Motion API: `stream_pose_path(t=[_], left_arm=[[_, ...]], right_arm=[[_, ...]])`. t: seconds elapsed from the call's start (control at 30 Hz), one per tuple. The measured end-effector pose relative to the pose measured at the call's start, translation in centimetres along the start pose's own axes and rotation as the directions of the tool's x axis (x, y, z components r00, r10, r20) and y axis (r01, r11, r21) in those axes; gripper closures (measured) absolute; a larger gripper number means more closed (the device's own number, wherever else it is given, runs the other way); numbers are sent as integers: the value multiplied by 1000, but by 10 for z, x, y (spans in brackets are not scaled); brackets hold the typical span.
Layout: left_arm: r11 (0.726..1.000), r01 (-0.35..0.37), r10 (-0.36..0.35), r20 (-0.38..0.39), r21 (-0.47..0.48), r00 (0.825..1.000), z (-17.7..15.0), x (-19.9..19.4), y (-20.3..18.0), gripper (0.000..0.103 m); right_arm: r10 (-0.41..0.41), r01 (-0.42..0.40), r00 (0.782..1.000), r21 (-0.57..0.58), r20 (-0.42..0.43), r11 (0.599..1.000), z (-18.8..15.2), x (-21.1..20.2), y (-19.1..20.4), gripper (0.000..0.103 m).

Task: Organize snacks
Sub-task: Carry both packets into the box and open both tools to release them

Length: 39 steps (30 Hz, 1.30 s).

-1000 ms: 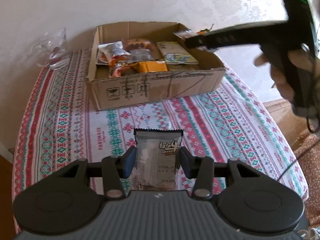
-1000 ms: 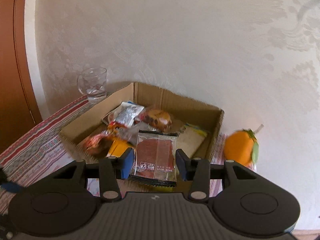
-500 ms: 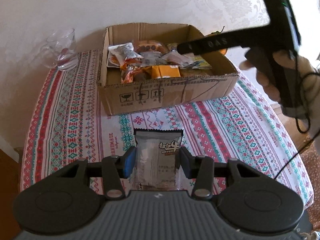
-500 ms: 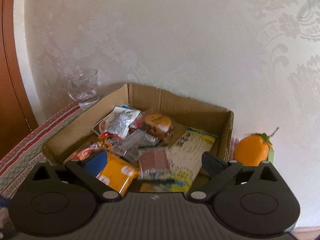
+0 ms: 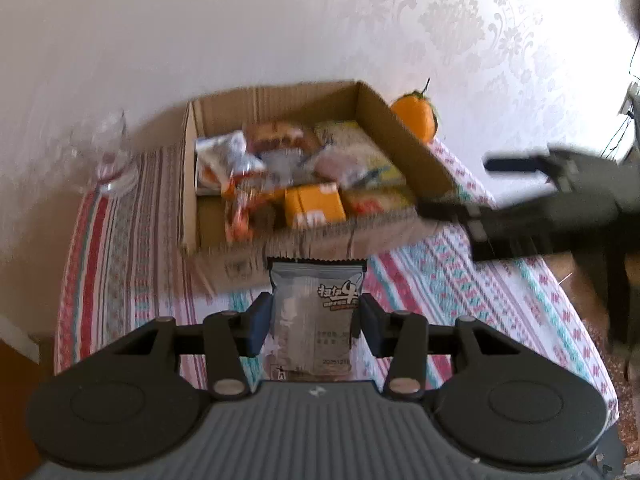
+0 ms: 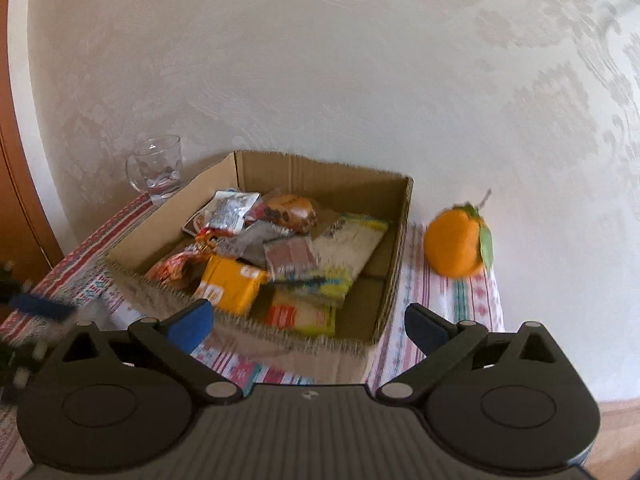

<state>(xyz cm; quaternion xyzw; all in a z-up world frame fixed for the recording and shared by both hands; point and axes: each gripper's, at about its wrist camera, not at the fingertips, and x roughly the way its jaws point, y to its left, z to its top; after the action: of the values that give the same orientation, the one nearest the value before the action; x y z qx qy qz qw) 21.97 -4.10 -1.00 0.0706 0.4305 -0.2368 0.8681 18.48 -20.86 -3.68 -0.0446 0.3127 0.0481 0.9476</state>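
We've got the grey packet (image 5: 316, 316) pinched across its middle in the left hand-held gripper (image 5: 316, 322), above the tabletop (image 5: 472, 292) in front of the box (image 5: 404, 136). It's probably light, crinkly and slippery, so holding mid-body seems right. Since a second ago, the right hand-held gripper (image 6: 308, 322) has dropped its brown packet (image 6: 292, 254) into the box and now gapes wide.

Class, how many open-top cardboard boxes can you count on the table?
1: the cardboard box sits against the wall, between the glass mug and the orange. None appear hidden.
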Motion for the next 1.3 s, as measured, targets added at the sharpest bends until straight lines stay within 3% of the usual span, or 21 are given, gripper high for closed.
stream_pose_path(t=[0.3,0.7,0.87,1.17,1.27,1.3], left_arm=[[998,-4,1,45,63,999,61,23,-4,57],[998,3,-4,21,60,1000,132,91,-19,57],[998,-5,5,5,69,1000,150,117,-25,57],[1000,-31,31,-12,0,999,166,148,-21,57],[998,-59,59,7,4,998,168,150,-22,53],[998,-67,67,14,6,998,168,150,-22,44]], right_arm=[[-6,6,1000,18,21,1000,-19,-27,-2,0],[-12,12,1000,35,19,999,-25,-30,-12,0],[-25,24,1000,46,15,999,-26,-29,-14,0],[-29,28,1000,45,11,999,-26,-26,-15,0],[-26,25,1000,50,11,998,-26,-25,-16,0],[-24,23,1000,51,11,998,-27,-24,-16,0]])
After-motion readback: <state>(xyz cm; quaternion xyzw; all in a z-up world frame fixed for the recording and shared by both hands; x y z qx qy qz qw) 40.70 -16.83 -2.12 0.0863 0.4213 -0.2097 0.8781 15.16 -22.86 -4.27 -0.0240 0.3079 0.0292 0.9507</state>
